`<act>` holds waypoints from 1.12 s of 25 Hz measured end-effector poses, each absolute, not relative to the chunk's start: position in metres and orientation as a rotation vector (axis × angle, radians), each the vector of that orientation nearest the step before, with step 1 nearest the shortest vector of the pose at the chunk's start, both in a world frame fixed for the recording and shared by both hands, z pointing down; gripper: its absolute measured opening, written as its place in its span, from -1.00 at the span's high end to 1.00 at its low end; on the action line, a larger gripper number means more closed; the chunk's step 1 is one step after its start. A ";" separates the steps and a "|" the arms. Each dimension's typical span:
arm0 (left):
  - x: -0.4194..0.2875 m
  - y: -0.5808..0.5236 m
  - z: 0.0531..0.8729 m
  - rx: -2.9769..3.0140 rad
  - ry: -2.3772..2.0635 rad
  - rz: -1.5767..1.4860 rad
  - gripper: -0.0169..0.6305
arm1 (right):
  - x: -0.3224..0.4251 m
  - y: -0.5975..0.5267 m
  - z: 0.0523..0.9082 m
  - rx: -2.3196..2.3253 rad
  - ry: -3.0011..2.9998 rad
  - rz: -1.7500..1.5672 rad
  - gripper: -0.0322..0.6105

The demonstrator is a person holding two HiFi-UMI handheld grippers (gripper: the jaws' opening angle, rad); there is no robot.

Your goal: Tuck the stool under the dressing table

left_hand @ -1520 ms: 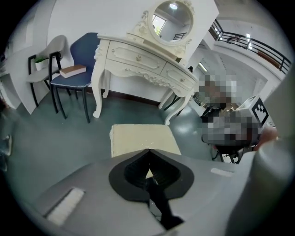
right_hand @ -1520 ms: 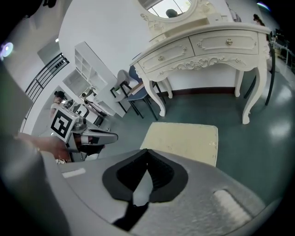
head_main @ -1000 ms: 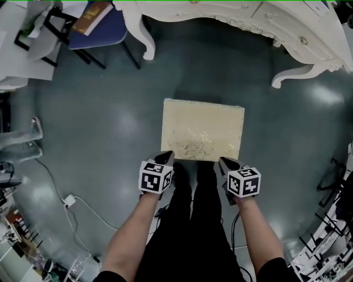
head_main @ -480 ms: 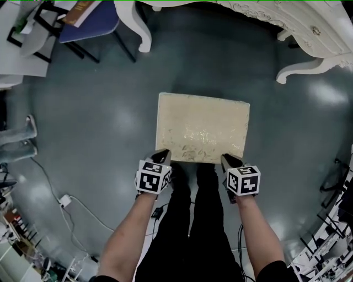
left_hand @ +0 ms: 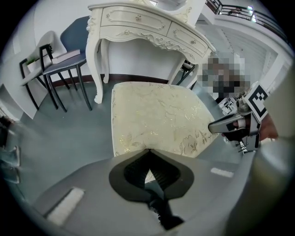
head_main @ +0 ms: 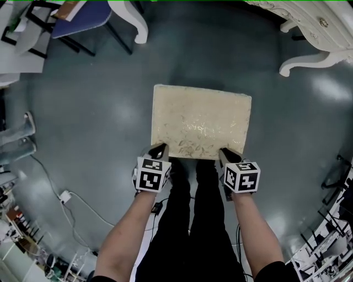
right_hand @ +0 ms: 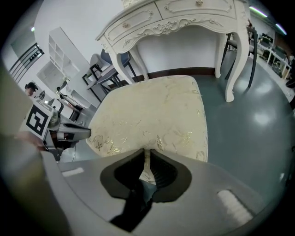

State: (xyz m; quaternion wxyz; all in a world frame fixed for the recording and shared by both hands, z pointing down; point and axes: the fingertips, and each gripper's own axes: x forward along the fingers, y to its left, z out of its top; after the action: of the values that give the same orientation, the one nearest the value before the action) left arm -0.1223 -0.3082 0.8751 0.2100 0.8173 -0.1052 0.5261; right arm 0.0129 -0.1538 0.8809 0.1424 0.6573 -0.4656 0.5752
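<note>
The stool [head_main: 201, 121] has a rectangular cream cushion with a gold leaf pattern and stands on the grey floor in front of me. The white carved dressing table [head_main: 320, 22] is at the top of the head view, apart from the stool, one leg [head_main: 138, 25] at top left. My left gripper [head_main: 160, 147] is at the cushion's near left corner and my right gripper [head_main: 225, 152] at its near right corner. In the left gripper view the jaws [left_hand: 147, 151] are closed on the cushion's edge [left_hand: 156, 115]. In the right gripper view the gripper [right_hand: 146, 151] pinches cream fabric [right_hand: 152, 115].
A blue-seated chair [head_main: 83, 16] with a book stands left of the table. A white cable and plug [head_main: 65, 196] lie on the floor at lower left. The person's black-clad legs [head_main: 190, 220] are right behind the stool. Racks and clutter line the right edge [head_main: 336, 220].
The stool looks larger and its far edge sits higher in the head view. The dressing table has slid toward the top edge. Both grippers stay at the cushion's near corners.
</note>
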 end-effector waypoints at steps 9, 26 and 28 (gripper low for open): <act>-0.084 -0.349 0.871 2.348 -0.425 1.364 0.89 | 0.048 -0.190 0.876 1.989 -1.393 1.599 0.76; 0.007 -0.441 0.864 2.421 -0.492 1.330 0.95 | 0.117 -0.270 0.871 1.896 -1.518 1.591 0.79; 0.014 -0.441 0.864 2.403 -0.498 1.310 0.94 | 0.128 -0.272 0.872 1.892 -1.518 1.566 0.79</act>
State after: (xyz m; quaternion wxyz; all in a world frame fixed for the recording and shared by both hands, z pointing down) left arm 0.0141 -0.4414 0.8643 0.1790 0.8499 -0.1761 0.4634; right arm 0.1275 -0.2720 0.8719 0.1268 0.6498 -0.5216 0.5381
